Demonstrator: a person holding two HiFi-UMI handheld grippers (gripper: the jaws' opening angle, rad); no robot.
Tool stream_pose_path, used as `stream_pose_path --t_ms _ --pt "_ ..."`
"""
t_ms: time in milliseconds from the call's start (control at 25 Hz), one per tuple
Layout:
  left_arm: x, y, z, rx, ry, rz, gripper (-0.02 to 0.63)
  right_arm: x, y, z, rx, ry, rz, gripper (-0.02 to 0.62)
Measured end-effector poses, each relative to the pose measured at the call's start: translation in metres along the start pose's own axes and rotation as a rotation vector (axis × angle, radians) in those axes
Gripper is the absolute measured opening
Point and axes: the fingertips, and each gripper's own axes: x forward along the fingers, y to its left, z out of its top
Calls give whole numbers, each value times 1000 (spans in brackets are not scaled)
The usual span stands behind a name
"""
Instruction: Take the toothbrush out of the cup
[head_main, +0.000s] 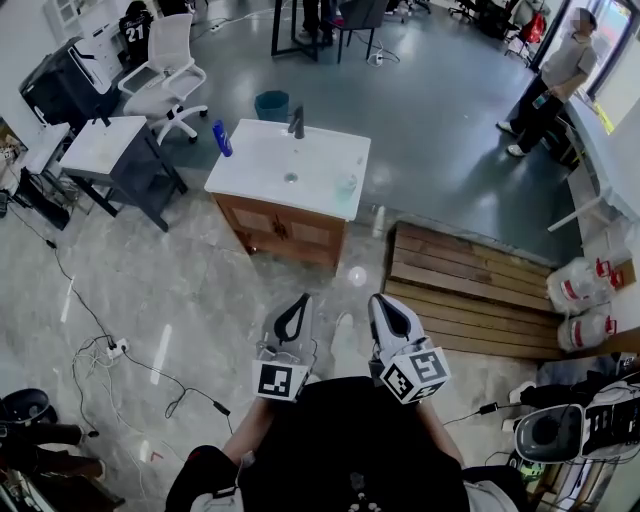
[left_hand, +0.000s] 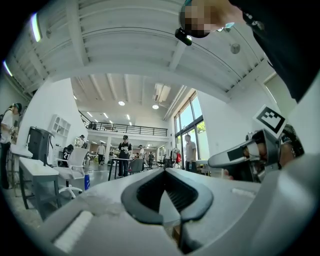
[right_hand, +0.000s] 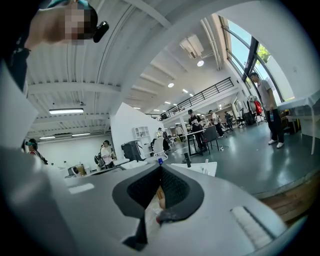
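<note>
Left claw (head_main: 297, 312): held close in front of the person's body at 6 o'clock in the head view. Its own view (left_hand: 164, 175) shows the jaws closed tip to tip on nothing.

The white bench (head_main: 270, 160) with a sink and tap stands well apart, at 12 o'clock from both claws. A faint clear shape near its right edge is probably the cup (head_main: 349, 184). The toothbrush is too small to make out in any view.

Right claw (head_main: 388, 315): just beside the left one, its jaws likewise shut and empty in its own view (right_hand: 160, 170).

Handling, as a judgement: a toothbrush is light, stiff and slender, with a smooth handle that may slip. Hold should be taken on the handle above the cup's rim. The cup is likely light too and may tip or lift with it.

Views compared: only the head view shows the bench top from above and the floor between it and the claws. The left gripper view alone shows the right claw from the side, at 3 o'clock. The right gripper view shows the bench edge-on, at 1 o'clock just beyond its jaw tips.
</note>
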Motion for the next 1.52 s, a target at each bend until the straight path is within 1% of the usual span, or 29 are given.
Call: stream_pose_path --t_ms 280,400,480,600,760,1040,1200,1360,1520 --pt "47 41 -6 -2 20 51 2 68 -27 4 17 31 35 3" --pt "73 57 -8 25 22 53 2 98 -40 12 16 35 53 3" --pt "91 64 -9 40 27 51 2 116 -50 18 17 40 60 3" --pt "119 72 -12 12 58 73 2 140 -68 27 17 49 77 3" --pt "160 77 -16 21 52 77 2 169 -98 37 15 65 89 3" --pt "229 78 -20 53 46 89 2 205 -148 58 9 63 120 3" --pt "255 74 -21 62 42 84 2 219 -168 66 -4 71 127 3" --pt "266 75 -28 52 55 66 2 227 -177 66 4 73 111 3" --pt "277 86 -40 47 72 36 2 234 -185 63 8 77 69 3"
